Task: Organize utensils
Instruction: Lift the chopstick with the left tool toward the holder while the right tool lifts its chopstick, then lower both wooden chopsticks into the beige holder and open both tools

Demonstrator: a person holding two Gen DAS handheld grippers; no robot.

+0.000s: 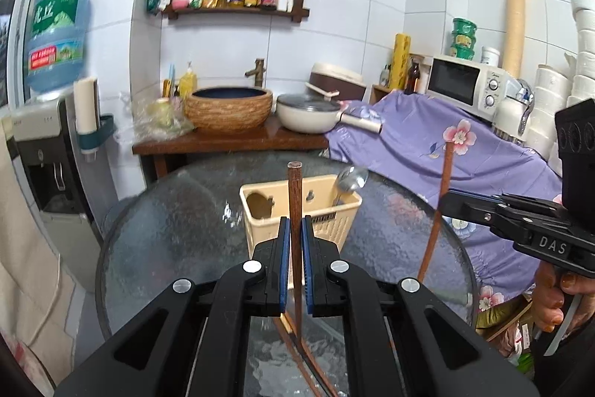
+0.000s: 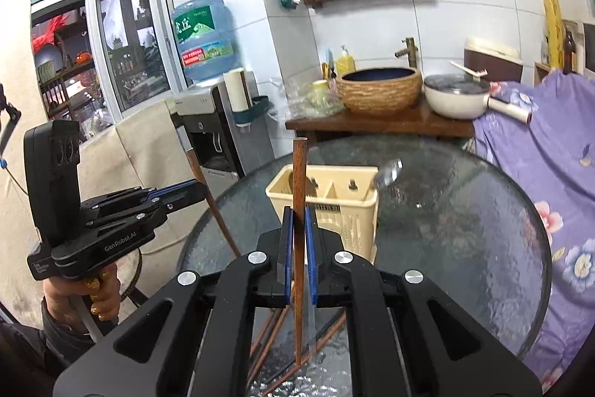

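Chopsticks are what I have in both tools right now: each gripper is clamped on 1 dark brown wooden chopstick. My left gripper [image 1: 295,229] pinches its chopstick [image 1: 294,196] between the blue pads [image 1: 285,259], upright, the square butt end on top. My right gripper [image 2: 298,229] holds the other chopstick [image 2: 299,173] the same way, and its lower tip appears to reach down near the glass.

Both hang above the near part of the round, frosted glass counter [image 1: 178,229]. The cream plastic utensil caddy [image 1: 297,211] stands around the counter's middle, a metal spoon [image 1: 351,179] already leaning out of its right compartment. More loose chopsticks [image 2: 275,341] lie crossed at the near edge.

I judge these sticks light, stiff and rather slick, so a thin one can pivot or slide in flat pads. The grip sits about mid-length, which should balance them; I would keep the pinch firm and lower each tip-first into a compartment. The glass is hard, so a dropped stick would likely bounce or roll.
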